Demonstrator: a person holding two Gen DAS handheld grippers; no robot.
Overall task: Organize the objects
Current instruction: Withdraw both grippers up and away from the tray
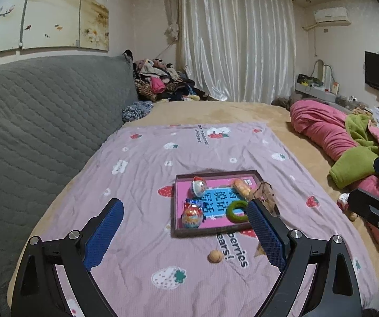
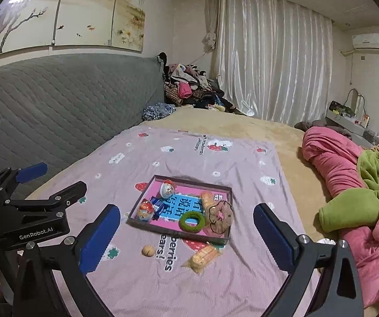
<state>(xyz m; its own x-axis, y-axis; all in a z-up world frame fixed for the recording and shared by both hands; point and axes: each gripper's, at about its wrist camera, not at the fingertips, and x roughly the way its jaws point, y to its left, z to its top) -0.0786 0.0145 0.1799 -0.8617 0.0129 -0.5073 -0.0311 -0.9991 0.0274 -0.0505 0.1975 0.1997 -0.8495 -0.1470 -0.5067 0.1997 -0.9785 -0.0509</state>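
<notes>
Both my tools are off the bed, nothing in either. Left tool (image 1: pixel 185 227) has its blue pads spread wide, empty gap; right tool (image 2: pixel 186 233) same, spread wide and empty.

Shallow tray (image 2: pixel 147 185) with a pink and blue printed bottom sits on the lilac strawberry-print blanket (image 2: pixel 215 285) spread over the bed. Inside the tray: a toy egg (image 2: pixel 167 188) at the far left, a second toy egg (image 2: pixel 145 210) near the front left corner, a blue wrapped piece (image 2: pixel 157 206) between them, a green ring (image 2: pixel 191 220) toward the front, a tan scrunchie (image 2: pixel 219 218) touching the ring and hanging over the right rim, an orange snack packet (image 2: pixel 206 199) behind it.

Outside the tray, on the blanket: a walnut (image 2: pixel 147 250) just in front of the tray, and another orange snack packet (image 2: pixel 202 257) near the front right corner, tilted.

Pink and green quilt (image 2: pixel 348 185) bunched at the right, well apart from the tray. Grey quilted headboard (image 1: pixel 44 121) along the left.
</notes>
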